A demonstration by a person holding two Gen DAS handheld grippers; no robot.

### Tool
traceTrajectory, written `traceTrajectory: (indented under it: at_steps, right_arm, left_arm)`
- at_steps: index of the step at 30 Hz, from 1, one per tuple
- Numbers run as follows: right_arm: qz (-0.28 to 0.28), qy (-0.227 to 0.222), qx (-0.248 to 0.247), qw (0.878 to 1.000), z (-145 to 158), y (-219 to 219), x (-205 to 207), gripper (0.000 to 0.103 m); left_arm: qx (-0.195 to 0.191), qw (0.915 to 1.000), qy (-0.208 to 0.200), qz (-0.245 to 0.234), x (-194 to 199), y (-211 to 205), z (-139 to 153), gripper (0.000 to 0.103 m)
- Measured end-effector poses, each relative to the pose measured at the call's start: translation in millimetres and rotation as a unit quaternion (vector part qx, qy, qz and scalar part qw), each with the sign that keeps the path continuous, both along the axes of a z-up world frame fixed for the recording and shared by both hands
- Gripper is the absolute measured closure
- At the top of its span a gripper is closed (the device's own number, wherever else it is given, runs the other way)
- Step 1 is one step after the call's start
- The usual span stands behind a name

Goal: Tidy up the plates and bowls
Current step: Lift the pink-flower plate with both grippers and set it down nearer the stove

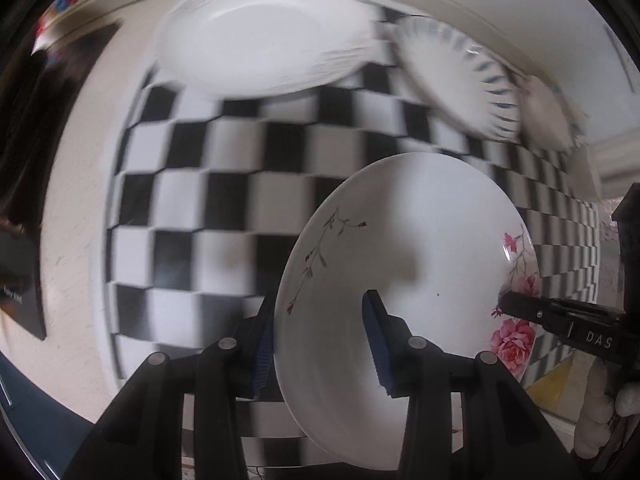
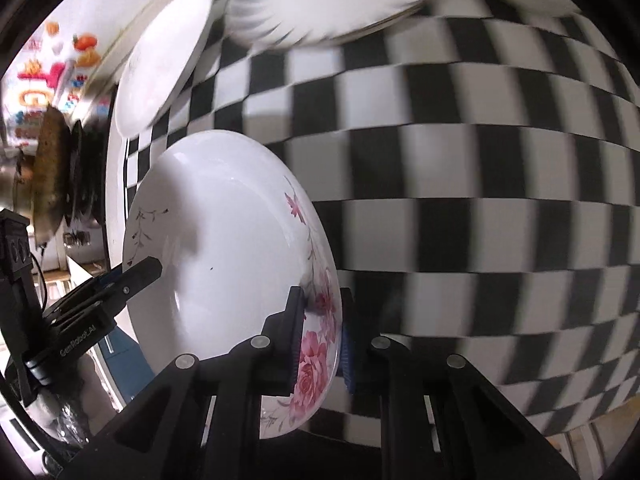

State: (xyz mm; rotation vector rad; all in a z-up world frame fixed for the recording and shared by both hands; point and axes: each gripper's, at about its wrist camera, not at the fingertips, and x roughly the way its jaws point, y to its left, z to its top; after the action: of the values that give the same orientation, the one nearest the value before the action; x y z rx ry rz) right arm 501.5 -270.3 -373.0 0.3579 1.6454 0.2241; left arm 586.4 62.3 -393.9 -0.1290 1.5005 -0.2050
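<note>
A floral plate [image 1: 408,264] with pink roses on its rim hangs above the checkered tablecloth [image 1: 224,208], carried by both grippers at once. The left gripper [image 1: 320,344] pinches one side of the rim, one pad under the plate and one on its inner face; the right gripper [image 2: 320,344] pinches the opposite side, right over the rose print, with its pads pressed close on the thin edge. Holding it at two opposite points likely keeps a wide, shallow dish from tipping or swinging while it is carried.

Both grippers point steeply down at the table, their fingers reaching in from either side of the plate. In the left wrist view the right gripper's finger comes in low at the right, with a white-gloved hand [image 1: 600,412] behind it; in the right wrist view the left gripper shows at the left edge.

Near the table's far edge lie a stack of plain white plates [image 1: 264,36] and, beside it, a plate with blue rim strokes [image 1: 460,76]. The background is streaked with blur. The floral plate is probably bound for one of those piles.
</note>
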Motion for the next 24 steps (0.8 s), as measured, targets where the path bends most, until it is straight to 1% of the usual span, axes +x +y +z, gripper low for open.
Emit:
traceTrajectory:
  at_steps: [5, 7, 10, 11, 12, 13, 18, 21, 24]
  right_arm:
    - [-0.034, -0.022, -0.002, 0.999, 26.6, -74.6, -8.6, 0.085]
    - [-0.045, -0.028, -0.008, 0.999, 32.6, -102.7, -11.8, 0.085]
    - [-0.056, -0.027, -0.012, 0.998, 30.5, -130.3, -16.5, 0.085]
    - [-0.059, -0.025, -0.013, 0.998, 28.2, -142.4, -18.0, 0.085]
    - [-0.06, -0.022, -0.013, 0.998, 22.9, -143.2, -19.3, 0.085]
    - [-0.064, -0.019, -0.012, 0.998, 19.5, -157.1, -19.8, 0.085]
    - [-0.061, -0.004, -0.009, 0.998, -4.7, -183.8, -19.1, 0.085]
    - [-0.051, 0.003, -0.011, 0.999, -16.8, -191.4, -20.8, 0.085]
    - [-0.038, 0.007, -0.013, 0.999, -24.4, -192.9, -21.8, 0.085]
  left_arm:
    - [-0.007, 0.9993, 0.0, -0.037, 4.2, -65.2, 10.1, 0.065]
    - [-0.01, 0.9986, 0.003, -0.053, 4.6, -93.5, 10.9, 0.065]
    - [-0.009, 0.9976, 0.008, -0.068, 2.1, -128.6, 6.2, 0.065]
    - [-0.008, 0.9974, 0.011, -0.07, 2.4, -144.6, 3.3, 0.065]
    - [-0.005, 0.9972, 0.014, -0.073, 3.3, -154.2, -1.2, 0.065]
    - [-0.002, 0.9969, 0.019, -0.077, 3.4, -163.5, -5.1, 0.065]
    - [0.018, 0.996, 0.035, -0.08, 1.6, -193.0, -24.1, 0.065]
    - [0.023, 0.9963, 0.044, -0.07, -0.7, -199.7, -32.0, 0.065]
    - [0.03, 0.9966, 0.046, -0.062, -4.6, -200.4, -33.5, 0.065]
